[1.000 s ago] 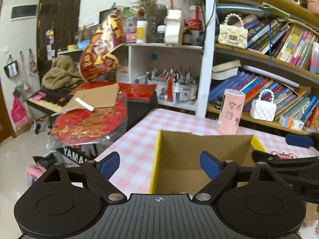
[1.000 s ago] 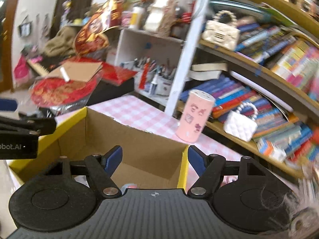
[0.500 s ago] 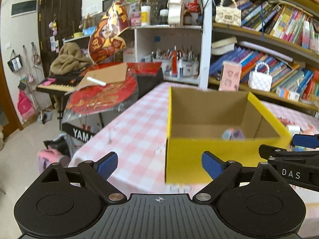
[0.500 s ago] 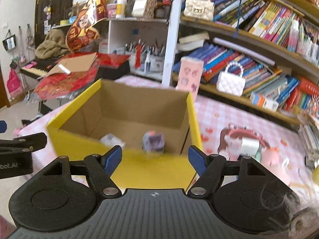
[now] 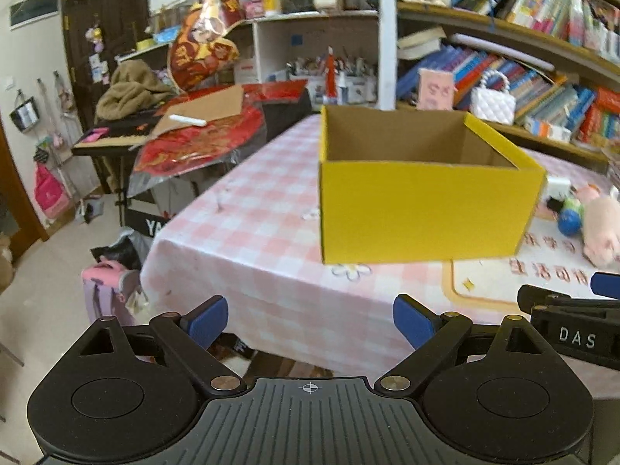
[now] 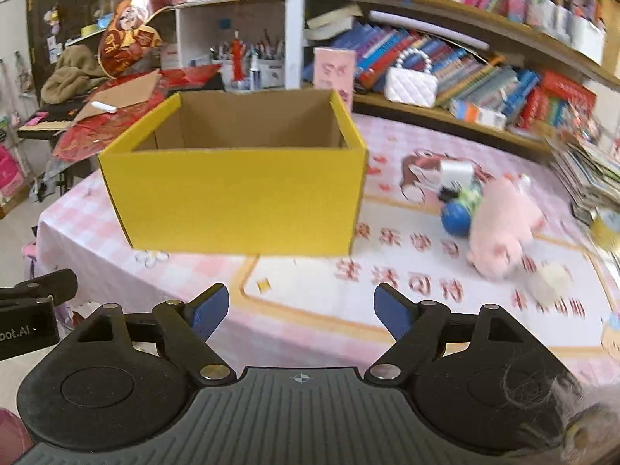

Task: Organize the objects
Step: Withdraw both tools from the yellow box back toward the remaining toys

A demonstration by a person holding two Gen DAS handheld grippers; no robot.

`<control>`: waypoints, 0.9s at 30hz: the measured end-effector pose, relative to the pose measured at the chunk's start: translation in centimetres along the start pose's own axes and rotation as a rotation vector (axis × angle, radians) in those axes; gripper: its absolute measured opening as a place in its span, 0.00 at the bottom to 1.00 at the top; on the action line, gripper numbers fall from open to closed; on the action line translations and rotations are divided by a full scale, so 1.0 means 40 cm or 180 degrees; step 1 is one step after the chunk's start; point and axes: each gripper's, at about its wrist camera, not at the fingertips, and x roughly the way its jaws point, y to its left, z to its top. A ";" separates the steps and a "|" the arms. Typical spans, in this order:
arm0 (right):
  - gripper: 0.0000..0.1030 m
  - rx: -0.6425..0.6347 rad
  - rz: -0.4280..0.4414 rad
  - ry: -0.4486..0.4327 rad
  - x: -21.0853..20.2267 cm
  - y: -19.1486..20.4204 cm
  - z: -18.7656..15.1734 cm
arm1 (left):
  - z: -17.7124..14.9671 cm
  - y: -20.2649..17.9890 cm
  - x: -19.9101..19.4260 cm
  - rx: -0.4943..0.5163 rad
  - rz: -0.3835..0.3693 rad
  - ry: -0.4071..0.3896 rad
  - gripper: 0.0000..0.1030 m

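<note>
A yellow cardboard box stands open-topped on the pink checked table; its front wall hides the inside. To its right lie a pink plush pig, a blue ball and a small cream piece. My left gripper hangs open off the table's near edge, short of the box, with nothing between its fingers. My right gripper is over the printed mat in front of the box; its jaws are opening, and nothing is between them.
A pink tin and a white purse stand behind the box by the bookshelf. A keyboard stand piled with red decorations is left of the table. Stacked books sit at the far right.
Both grippers have drawn back and down from above the box toward the table's near edge. The box now stands farther off, its contents out of sight. The right jaws stand wider.
</note>
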 end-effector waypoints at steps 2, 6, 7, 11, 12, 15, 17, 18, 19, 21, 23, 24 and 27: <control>0.79 0.0020 -0.0037 0.0024 -0.011 -0.007 -0.017 | -0.004 -0.009 -0.003 0.0040 -0.0063 0.0018 0.92; 0.80 0.0090 -0.0149 0.0027 -0.027 -0.031 -0.030 | -0.008 -0.037 0.000 0.0147 -0.0200 0.0058 0.92; 0.81 0.0112 -0.0174 0.0033 -0.030 -0.037 -0.033 | -0.010 -0.046 0.002 0.0167 -0.0230 0.0065 0.92; 0.81 0.0152 -0.0288 0.0071 -0.038 -0.065 -0.045 | -0.012 -0.079 0.013 0.0202 -0.0366 0.0112 0.92; 0.81 0.0174 -0.0320 0.0075 -0.041 -0.072 -0.048 | -0.013 -0.087 0.016 0.0217 -0.0394 0.0121 0.92; 0.81 0.0268 -0.0433 0.0087 -0.046 -0.105 -0.054 | -0.012 -0.117 0.022 0.0282 -0.0484 0.0129 0.92; 0.81 0.0329 -0.0494 0.0102 -0.047 -0.126 -0.057 | -0.009 -0.139 0.025 0.0330 -0.0544 0.0128 0.92; 0.81 0.0356 -0.0526 0.0110 -0.047 -0.137 -0.058 | -0.006 -0.151 0.028 0.0352 -0.0572 0.0125 0.92; 0.81 0.0383 -0.0557 0.0115 -0.047 -0.149 -0.060 | -0.004 -0.164 0.030 0.0373 -0.0600 0.0119 0.92; 0.81 0.0420 -0.0598 0.0123 -0.045 -0.171 -0.062 | 0.002 -0.190 0.034 0.0404 -0.0648 0.0109 0.92; 0.81 0.0430 -0.0642 0.0134 -0.044 -0.194 -0.064 | 0.010 -0.219 0.041 0.0444 -0.0696 0.0108 0.92; 0.81 0.0428 -0.0663 0.0135 -0.044 -0.205 -0.064 | 0.014 -0.237 0.044 0.0474 -0.0725 0.0109 0.92; 0.81 0.0465 -0.0716 0.0136 -0.041 -0.246 -0.057 | 0.025 -0.288 0.050 0.0585 -0.0801 0.0102 0.92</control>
